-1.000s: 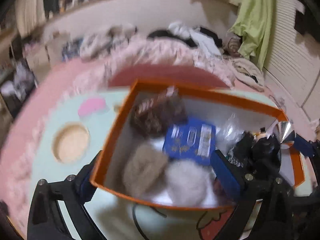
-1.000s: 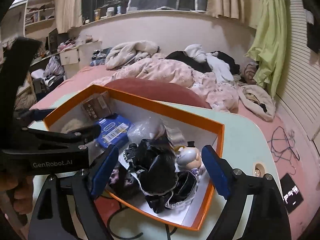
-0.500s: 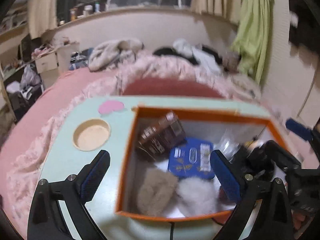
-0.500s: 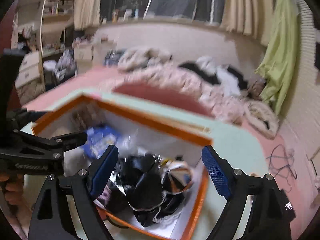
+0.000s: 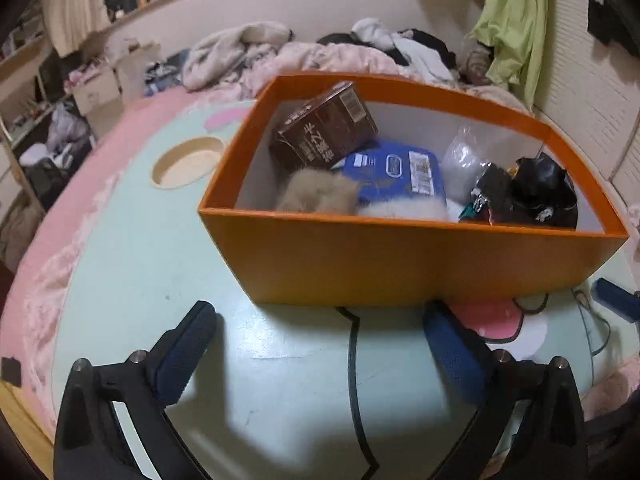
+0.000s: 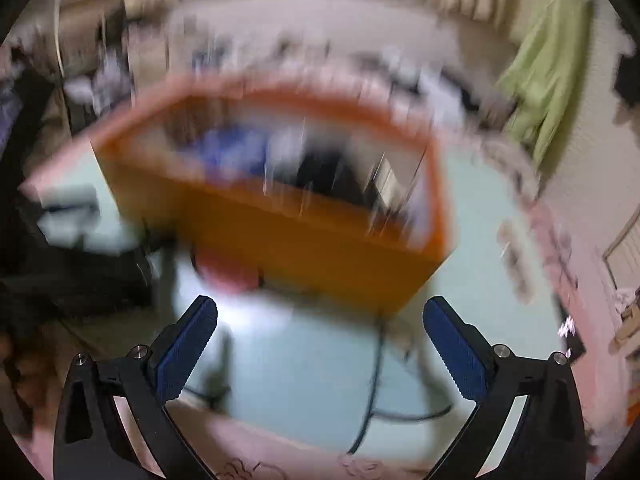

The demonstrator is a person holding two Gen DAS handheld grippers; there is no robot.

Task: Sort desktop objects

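Observation:
An orange box (image 5: 392,264) stands on the pale green table (image 5: 160,264). Inside it lie a brown carton (image 5: 324,128), a blue packet (image 5: 400,176), two furry balls (image 5: 316,196), a clear bag (image 5: 464,156) and black items (image 5: 536,188). My left gripper (image 5: 320,344) is open and empty, low over the table just in front of the box. My right gripper (image 6: 320,344) is open and empty, also in front of the box (image 6: 280,224); that view is heavily blurred.
A round recess (image 5: 188,162) and a pink patch (image 5: 224,118) mark the table left of the box. A black cable (image 6: 372,396) lies on the table before it. A bed with piled clothes (image 5: 320,56) lies behind. The right gripper's fingertip (image 5: 616,304) shows at the right edge.
Both grippers have pulled back from above the box and dropped low in front of it. The right view has gone blurred with fast motion.

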